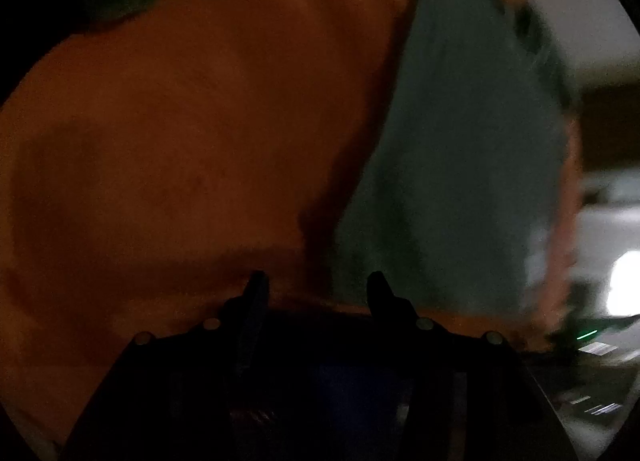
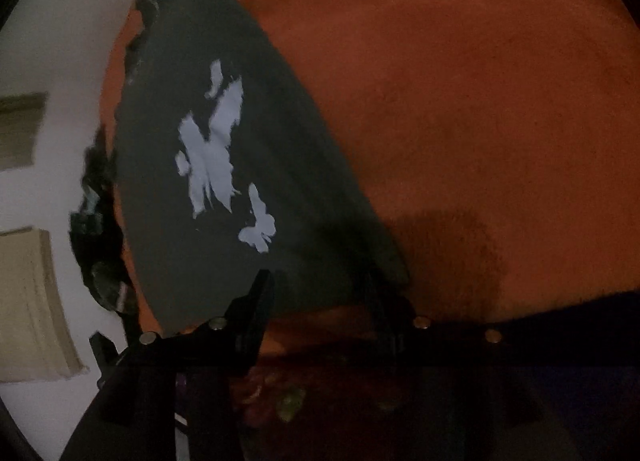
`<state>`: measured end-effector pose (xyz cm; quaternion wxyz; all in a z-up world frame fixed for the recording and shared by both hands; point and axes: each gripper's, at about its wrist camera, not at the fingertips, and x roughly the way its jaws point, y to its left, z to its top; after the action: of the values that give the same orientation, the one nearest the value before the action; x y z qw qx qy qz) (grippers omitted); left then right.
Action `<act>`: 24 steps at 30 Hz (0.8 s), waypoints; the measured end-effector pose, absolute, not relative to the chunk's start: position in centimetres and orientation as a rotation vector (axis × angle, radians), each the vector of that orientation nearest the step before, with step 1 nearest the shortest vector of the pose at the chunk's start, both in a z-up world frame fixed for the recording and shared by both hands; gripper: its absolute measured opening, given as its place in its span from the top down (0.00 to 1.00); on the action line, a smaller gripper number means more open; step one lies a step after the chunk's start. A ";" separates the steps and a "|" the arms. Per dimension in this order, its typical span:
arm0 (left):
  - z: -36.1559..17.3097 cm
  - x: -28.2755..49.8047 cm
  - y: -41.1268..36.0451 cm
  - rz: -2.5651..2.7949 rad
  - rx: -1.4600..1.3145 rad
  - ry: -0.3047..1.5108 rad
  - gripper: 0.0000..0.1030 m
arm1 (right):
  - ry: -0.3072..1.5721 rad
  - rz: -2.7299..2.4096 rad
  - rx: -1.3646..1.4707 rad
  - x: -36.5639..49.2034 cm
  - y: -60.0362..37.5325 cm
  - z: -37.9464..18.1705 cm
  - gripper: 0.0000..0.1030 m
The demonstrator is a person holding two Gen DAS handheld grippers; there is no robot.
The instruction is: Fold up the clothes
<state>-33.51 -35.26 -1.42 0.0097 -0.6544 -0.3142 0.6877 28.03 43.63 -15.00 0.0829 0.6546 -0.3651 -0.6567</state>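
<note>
Jaws of the left gripper (image 1: 316, 281) stand parted and empty over an orange cloth (image 1: 180, 121), a dark grey garment (image 1: 460, 141) lying blurred beside it. Only the right wrist view shows the garment's (image 2: 200, 241) pale, wordless splash print (image 2: 212, 153); the right gripper (image 2: 320, 281) gapes, its fingers straddling the hem without pressing.

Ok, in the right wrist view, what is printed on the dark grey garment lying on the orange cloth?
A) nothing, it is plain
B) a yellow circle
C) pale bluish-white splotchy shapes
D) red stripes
C: the dark grey garment carries pale bluish-white splotchy shapes near its middle, with the orange cloth around it.
</note>
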 end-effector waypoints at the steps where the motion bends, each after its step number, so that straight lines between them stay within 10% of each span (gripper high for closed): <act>1: -1.0 -33.8 -35.9 2.090 -2.010 -1.097 0.49 | -1.138 -1.937 1.963 28.0 43.9 -15.0 0.56; 6: 1.4 -38.5 -37.7 1.916 -1.816 -1.526 0.47 | -1.282 -1.930 1.945 23.3 44.9 -11.5 0.52; 9: 3.3 -44.1 -36.0 2.061 -1.812 -1.375 0.33 | -1.391 -1.950 1.942 19.7 44.9 -10.0 0.28; 12: 3.7 -50.5 -32.9 2.158 -1.946 -1.014 0.31 | -1.416 -1.929 2.011 15.9 44.7 -9.4 0.27; 19: 0.6 -59.2 -28.7 2.184 -2.234 -0.456 0.31 | -0.647 -2.049 2.348 6.5 45.5 -10.7 0.27; 24: -1.7 -61.9 -24.7 2.081 -2.177 -0.459 0.31 | -0.721 -2.132 2.384 1.6 48.3 -8.8 0.27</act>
<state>-61.90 -24.74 -1.74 0.0478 -0.7138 -0.1506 0.6823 1.59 48.32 -8.78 -0.0684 0.7254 -0.2195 -0.6488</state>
